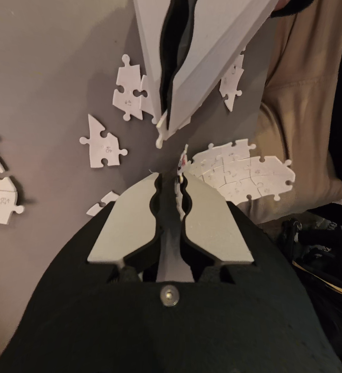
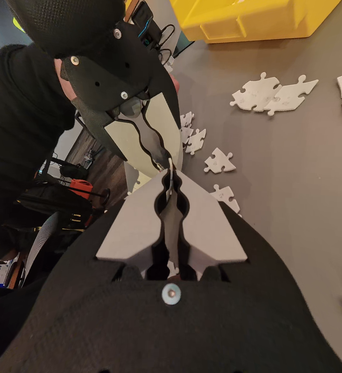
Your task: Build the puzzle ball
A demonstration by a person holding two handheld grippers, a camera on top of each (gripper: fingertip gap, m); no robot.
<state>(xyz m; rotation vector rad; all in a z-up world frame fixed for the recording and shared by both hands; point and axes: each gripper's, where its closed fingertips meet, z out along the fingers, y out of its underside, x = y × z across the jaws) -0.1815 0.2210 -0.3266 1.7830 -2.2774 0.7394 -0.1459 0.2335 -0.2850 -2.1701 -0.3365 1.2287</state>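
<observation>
Puzzle-ball section in left view only, yellow bin in right view only

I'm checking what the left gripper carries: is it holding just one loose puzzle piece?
No: the left gripper clamps the edge of a curved assembled section of many joined white pieces, held off the table.

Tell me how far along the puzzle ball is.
Early. Done: one curved joined section. In hand: the left hand-held gripper grips that section's edge, and the right hand-held gripper brings a single piece. Left: many loose pieces lie on the grey table.
</observation>
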